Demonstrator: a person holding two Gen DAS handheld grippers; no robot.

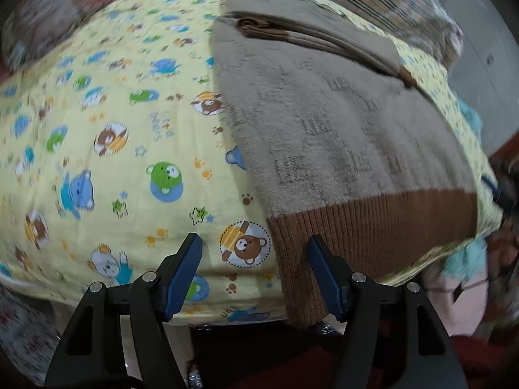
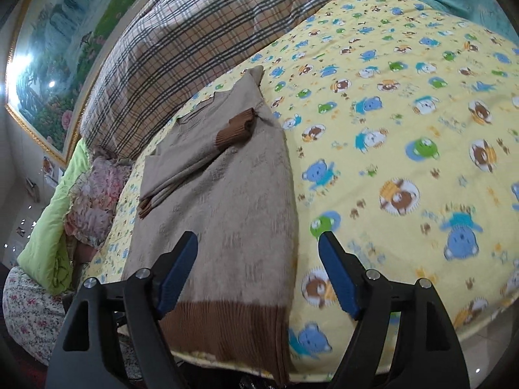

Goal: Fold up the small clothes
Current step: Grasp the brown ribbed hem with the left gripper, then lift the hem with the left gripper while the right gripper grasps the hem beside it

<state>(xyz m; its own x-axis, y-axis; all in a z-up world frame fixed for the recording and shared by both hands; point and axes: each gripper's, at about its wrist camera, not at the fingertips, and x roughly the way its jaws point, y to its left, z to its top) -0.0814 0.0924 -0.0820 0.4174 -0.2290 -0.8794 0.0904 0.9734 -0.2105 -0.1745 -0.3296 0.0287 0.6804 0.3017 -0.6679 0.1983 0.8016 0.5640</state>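
A beige sweater [image 2: 227, 194] lies flat along one side of the bear-print blanket [image 2: 405, 129], its brown hem [image 1: 373, 223] at the near edge. The left gripper [image 1: 254, 275] and right gripper [image 2: 258, 272] hover over that hem, jaws wide, holding nothing.

1. A home bedroom: a bed under a yellow bear-print sheet [image 2: 405, 103], plaid blanket [image 2: 181, 42] at 11 o'clock.
2. Framed landscape painting [image 2: 55, 48] at 10 o'clock; floral cushion [image 2: 97, 194] at 9 o'clock.

Both wrist views sit low and close at the near edge, facing across the sweater [image 1: 340, 136] [image 2: 223, 194] on the bear-print sheet [image 1: 113, 129] [image 2: 405, 129].
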